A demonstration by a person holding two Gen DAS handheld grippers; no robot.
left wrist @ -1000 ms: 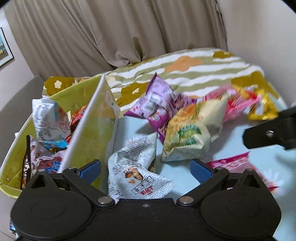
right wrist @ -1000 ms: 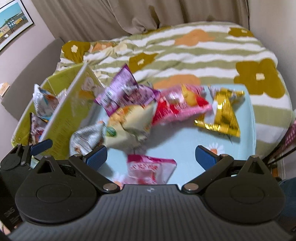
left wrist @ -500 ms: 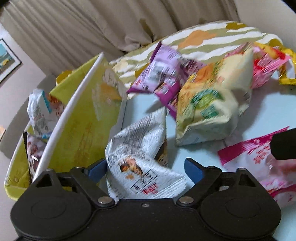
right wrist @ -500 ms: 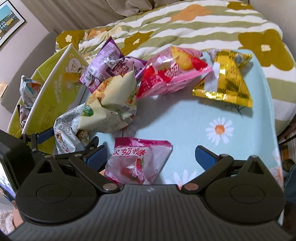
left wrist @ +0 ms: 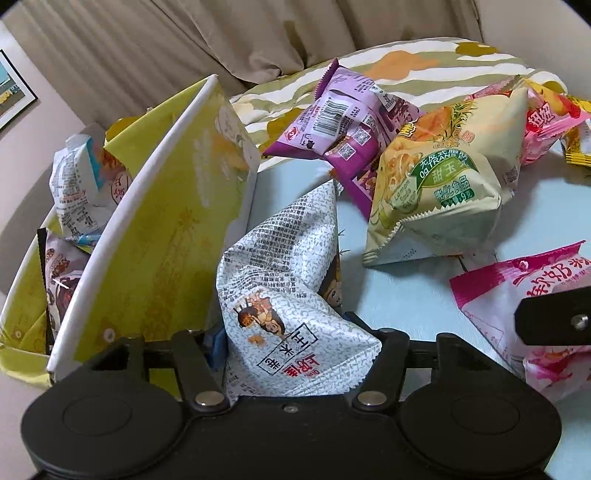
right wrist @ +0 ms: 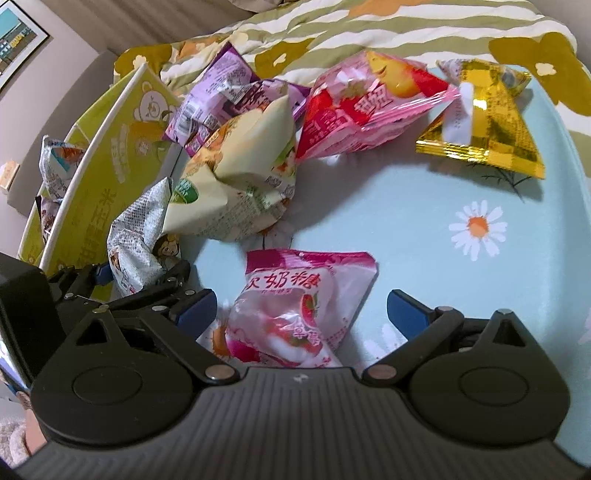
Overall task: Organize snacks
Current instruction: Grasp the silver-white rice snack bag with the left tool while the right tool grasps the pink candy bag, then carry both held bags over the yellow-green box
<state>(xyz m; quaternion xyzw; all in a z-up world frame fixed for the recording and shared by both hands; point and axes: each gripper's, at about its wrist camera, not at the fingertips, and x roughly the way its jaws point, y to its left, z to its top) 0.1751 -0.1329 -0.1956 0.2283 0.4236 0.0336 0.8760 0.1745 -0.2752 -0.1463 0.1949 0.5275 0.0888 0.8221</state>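
My left gripper (left wrist: 286, 332) is shut on a white-grey printed snack bag (left wrist: 288, 295), which lies on the light blue table beside the yellow box (left wrist: 155, 240); the same bag shows in the right wrist view (right wrist: 136, 240). My right gripper (right wrist: 301, 308) is open, its fingers on either side of a pink-white candy bag (right wrist: 295, 306), also seen in the left wrist view (left wrist: 535, 295). A cream-green bag (right wrist: 240, 184), a purple bag (right wrist: 225, 92), a pink-red bag (right wrist: 369, 107) and a gold bag (right wrist: 484, 122) lie farther back.
The yellow box holds several snack bags (left wrist: 77, 177) behind its raised flap. The light blue table (right wrist: 443, 266) with daisy print stands against a bed with a striped flowered blanket (right wrist: 424, 33). Curtains (left wrist: 221, 37) hang behind.
Both grippers moved forward and down toward the table. My left gripper closed on the white-grey bag. My right gripper came down around the pink-white candy bag and stays open.
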